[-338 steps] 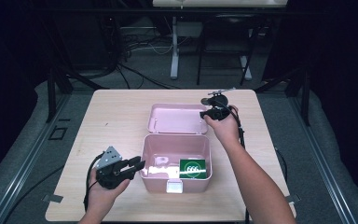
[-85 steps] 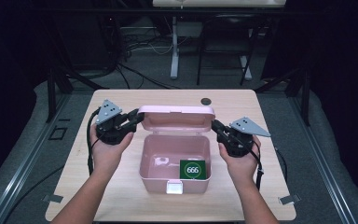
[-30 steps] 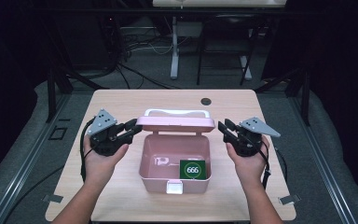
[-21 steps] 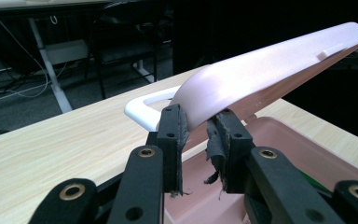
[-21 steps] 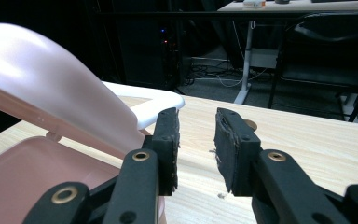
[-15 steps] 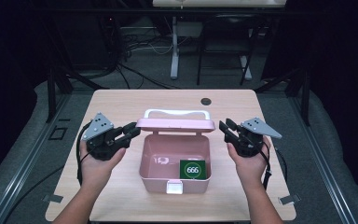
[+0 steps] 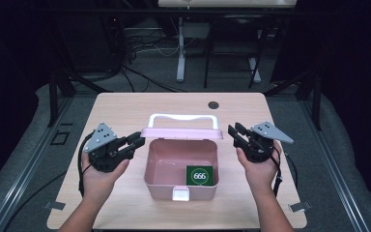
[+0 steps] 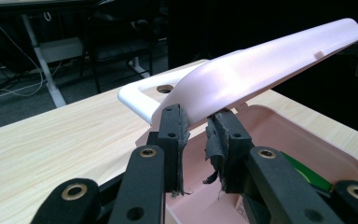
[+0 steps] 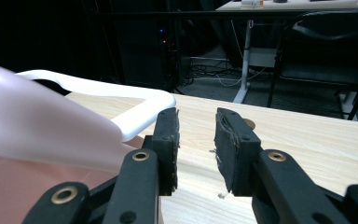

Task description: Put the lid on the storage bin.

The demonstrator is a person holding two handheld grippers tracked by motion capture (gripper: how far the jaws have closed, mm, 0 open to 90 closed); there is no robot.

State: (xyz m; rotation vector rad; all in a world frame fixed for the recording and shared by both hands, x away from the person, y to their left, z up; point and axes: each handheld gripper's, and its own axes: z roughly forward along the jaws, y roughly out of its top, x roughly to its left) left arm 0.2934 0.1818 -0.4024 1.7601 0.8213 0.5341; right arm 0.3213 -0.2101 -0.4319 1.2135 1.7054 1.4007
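Note:
A pink box (image 7: 174, 164) stands open at mid-table, its lid (image 7: 181, 132) raised and leaning forward over it, white handle (image 7: 179, 117) on top. A green card marked 666 (image 7: 201, 175) lies inside at the front right. My left gripper (image 7: 136, 141) is open at the lid's left end; in the left gripper view its tips (image 8: 196, 116) sit right under the lid's (image 8: 261, 60) lower corner, not closed on it. The right gripper (image 7: 233, 131) is open just off the lid's right end, with the lid (image 9: 37, 130) and handle (image 9: 121, 93) to its left.
A round cable hole (image 7: 213, 105) sits in the tabletop behind the box. A white latch (image 7: 181, 194) is on the box front. Bare table lies on both sides of the box. Beyond the far edge are chairs, desk legs and cables on the floor.
Both hands have drawn back toward the near edge, away from the lid's ends. The lid holds nearly the same raised tilt as a second ago.

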